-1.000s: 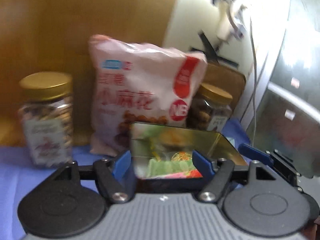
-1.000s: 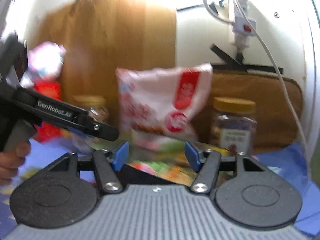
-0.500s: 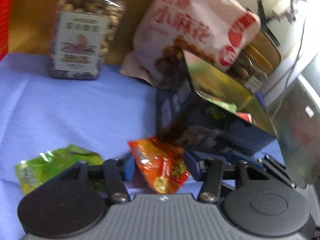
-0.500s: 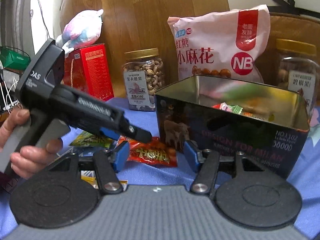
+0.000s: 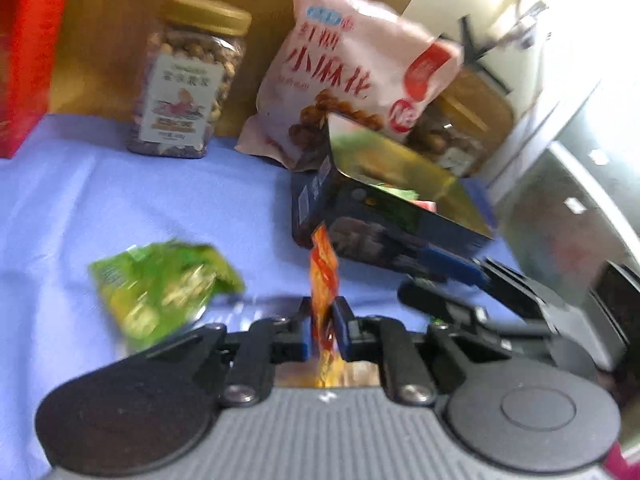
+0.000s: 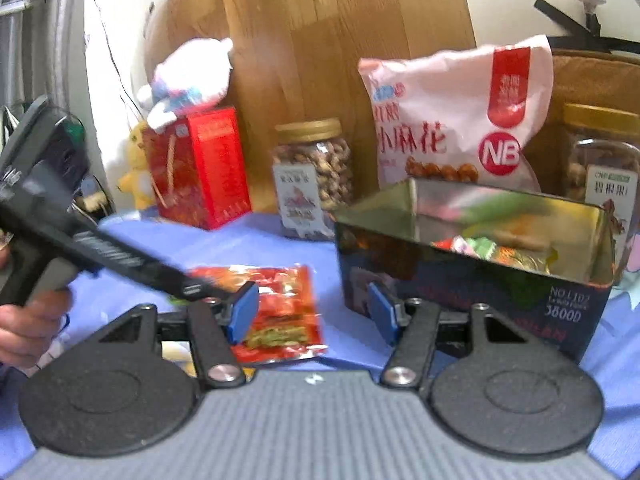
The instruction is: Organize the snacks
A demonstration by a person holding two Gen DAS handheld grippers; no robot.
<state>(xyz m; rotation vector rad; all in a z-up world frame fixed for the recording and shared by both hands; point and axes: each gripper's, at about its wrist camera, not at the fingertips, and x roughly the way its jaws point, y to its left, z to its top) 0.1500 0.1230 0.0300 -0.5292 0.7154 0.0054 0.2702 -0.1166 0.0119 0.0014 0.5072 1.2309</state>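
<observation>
Left claw [image 5: 324,326]: clamped on red snack packet [image 5: 323,276], pads pressing both faces, packet standing edge-on between them, upper end reaching toward near corner of dark tin [image 5: 384,236]. In right wrist view, same packet [image 6: 280,308] seen flat-on, just left of tin [image 6: 460,292], gripped at its left edge by left claw [image 6: 208,290]; hand [image 6: 28,328] on the handle at far left.

Right claw [image 6: 312,314]: spread wide, nothing between pads, hovering low in front of tin's near wall.

Tin: open-topped, gold-lined, assorted wrapped snacks inside. Rim exposed on all sides; narrow strip of bare cloth between tin and packet.

Green snack packet [image 5: 164,284]: lying flat on blue cloth [image 5: 100,200], left of left claw, well apart from tin. Broad clear cloth beyond it toward back row.

Back row, against wooden panel [image 6: 340,40]: red box [image 6: 200,168] with plush toy [image 6: 192,76] on top, gold-lidded nut jar [image 5: 188,80], pink snack bag [image 5: 352,76] leaning just behind tin, second jar [image 6: 600,168] at right.

Desk covered entirely by blue cloth. White wall and cables upper right.
</observation>
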